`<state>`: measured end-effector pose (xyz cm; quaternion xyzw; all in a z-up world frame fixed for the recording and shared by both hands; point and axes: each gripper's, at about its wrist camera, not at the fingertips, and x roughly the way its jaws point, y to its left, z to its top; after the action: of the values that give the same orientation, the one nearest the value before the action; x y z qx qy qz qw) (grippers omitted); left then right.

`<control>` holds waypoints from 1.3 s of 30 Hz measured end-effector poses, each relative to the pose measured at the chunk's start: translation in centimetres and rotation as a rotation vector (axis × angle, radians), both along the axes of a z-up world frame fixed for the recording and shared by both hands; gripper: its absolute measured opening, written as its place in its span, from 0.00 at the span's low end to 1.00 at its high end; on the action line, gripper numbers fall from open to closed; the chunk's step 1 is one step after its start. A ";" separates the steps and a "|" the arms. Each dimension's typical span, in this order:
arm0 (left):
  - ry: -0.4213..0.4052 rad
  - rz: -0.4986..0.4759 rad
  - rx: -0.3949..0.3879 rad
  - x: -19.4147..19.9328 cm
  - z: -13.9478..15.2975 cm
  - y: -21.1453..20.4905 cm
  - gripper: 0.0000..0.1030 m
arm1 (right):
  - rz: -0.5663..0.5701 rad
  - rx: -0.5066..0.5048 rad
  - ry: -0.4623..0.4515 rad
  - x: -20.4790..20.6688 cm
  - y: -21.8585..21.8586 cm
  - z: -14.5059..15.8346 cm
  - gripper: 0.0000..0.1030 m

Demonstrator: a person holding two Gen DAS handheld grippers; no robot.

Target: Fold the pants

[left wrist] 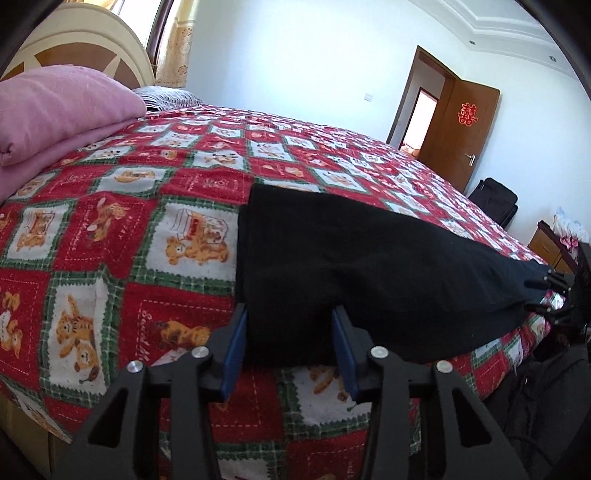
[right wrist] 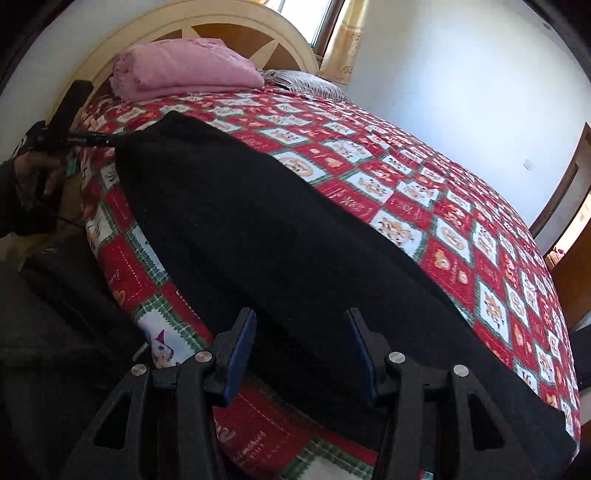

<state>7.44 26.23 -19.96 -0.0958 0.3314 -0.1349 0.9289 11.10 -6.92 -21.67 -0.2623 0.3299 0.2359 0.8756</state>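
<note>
Pants (left wrist: 354, 266) flat on bedspread (left wrist: 122, 236)

White walls (left wrist: 295, 55), open brown door (left wrist: 458, 136), daylight window (right wrist: 306, 18) behind arched headboard (right wrist: 207, 18), red patchwork bedspread (left wrist: 110, 206).

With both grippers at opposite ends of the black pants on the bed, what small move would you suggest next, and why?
Probably close both grippers on the cloth. The left gripper and the right gripper each stand open with the edge of the black pants between their fingers, and the pants lie flat along the edge of the bed. A firm hold at each end seems needed before lifting one end over.
</note>
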 end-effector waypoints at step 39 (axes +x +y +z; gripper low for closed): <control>0.001 0.018 -0.018 -0.7 -0.7 2.8 0.39 | 0.094 -0.070 0.089 -0.9 3.2 -2.2 0.04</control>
<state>6.79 29.02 -20.62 -0.1072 0.3299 -0.1297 0.9289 10.23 -3.77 -23.87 -0.2972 0.3640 0.2766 0.8382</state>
